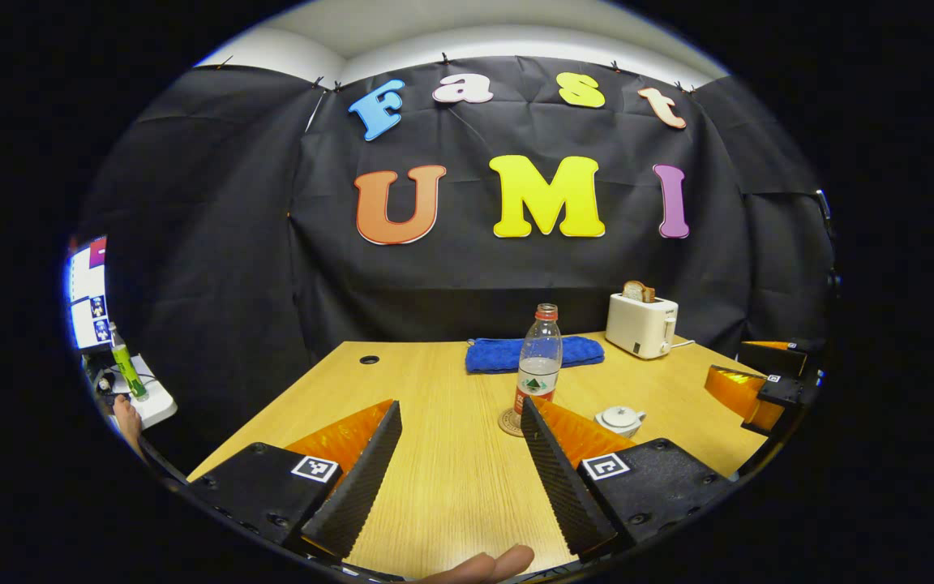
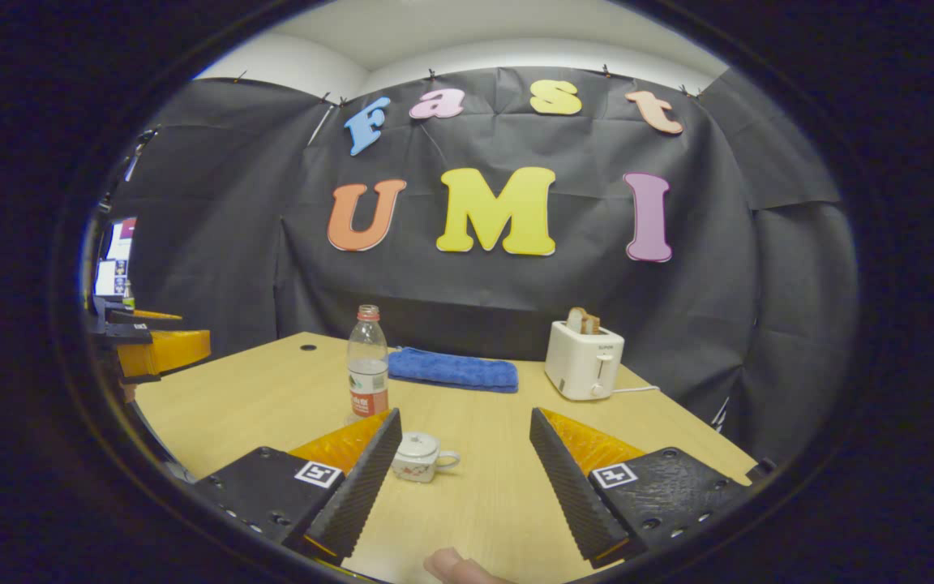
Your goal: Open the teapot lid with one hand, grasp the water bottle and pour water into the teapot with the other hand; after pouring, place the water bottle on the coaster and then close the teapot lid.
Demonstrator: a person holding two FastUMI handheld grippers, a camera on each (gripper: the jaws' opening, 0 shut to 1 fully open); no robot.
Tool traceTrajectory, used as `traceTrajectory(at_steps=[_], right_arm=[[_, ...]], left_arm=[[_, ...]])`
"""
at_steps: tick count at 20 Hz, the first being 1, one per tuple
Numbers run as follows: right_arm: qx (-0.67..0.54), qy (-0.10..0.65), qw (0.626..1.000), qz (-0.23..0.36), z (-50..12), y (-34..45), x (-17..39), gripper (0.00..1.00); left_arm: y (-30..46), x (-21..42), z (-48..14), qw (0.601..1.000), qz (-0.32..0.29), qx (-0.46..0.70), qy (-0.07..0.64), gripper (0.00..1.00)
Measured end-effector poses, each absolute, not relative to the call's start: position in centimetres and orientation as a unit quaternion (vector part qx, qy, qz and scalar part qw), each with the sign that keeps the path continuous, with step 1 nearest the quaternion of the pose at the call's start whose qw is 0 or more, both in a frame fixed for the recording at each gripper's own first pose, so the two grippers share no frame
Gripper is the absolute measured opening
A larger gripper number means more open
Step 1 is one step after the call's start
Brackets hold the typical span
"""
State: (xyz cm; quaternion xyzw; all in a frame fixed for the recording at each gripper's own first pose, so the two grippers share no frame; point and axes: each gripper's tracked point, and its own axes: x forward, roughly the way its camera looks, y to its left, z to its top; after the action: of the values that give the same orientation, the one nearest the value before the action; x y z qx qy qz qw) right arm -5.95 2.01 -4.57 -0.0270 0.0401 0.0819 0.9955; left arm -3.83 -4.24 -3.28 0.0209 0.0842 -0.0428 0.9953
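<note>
Hovering above the desk point(image 1: 434, 381) with jaws released, both grippers face a water bottle point(image 1: 539, 357) on its coaster point(image 1: 509, 423) beside a lidded teapot point(image 2: 421, 456).

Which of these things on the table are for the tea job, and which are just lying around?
For the job: teapot, bottle, coaster.
Lying about: blue towel, toaster holding toast.
</note>
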Motion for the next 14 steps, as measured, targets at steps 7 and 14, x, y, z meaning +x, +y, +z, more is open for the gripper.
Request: traceTrajectory(at_steps=[7,14], right_arm=[[0.015,0.019,0.999,0.042,-4.0,-2.7,-7.5,0.96],[0.042,0.025,0.997,0.061,-4.3,-3.5,-7.7,0.96]], left_arm=[[-6.3,-4.8,-2.1,0.996,-0.049,0.037,0.063,0.93],[-9.1,-5.8,-1.8,0.996,-0.069,0.026,0.059,0.93]])
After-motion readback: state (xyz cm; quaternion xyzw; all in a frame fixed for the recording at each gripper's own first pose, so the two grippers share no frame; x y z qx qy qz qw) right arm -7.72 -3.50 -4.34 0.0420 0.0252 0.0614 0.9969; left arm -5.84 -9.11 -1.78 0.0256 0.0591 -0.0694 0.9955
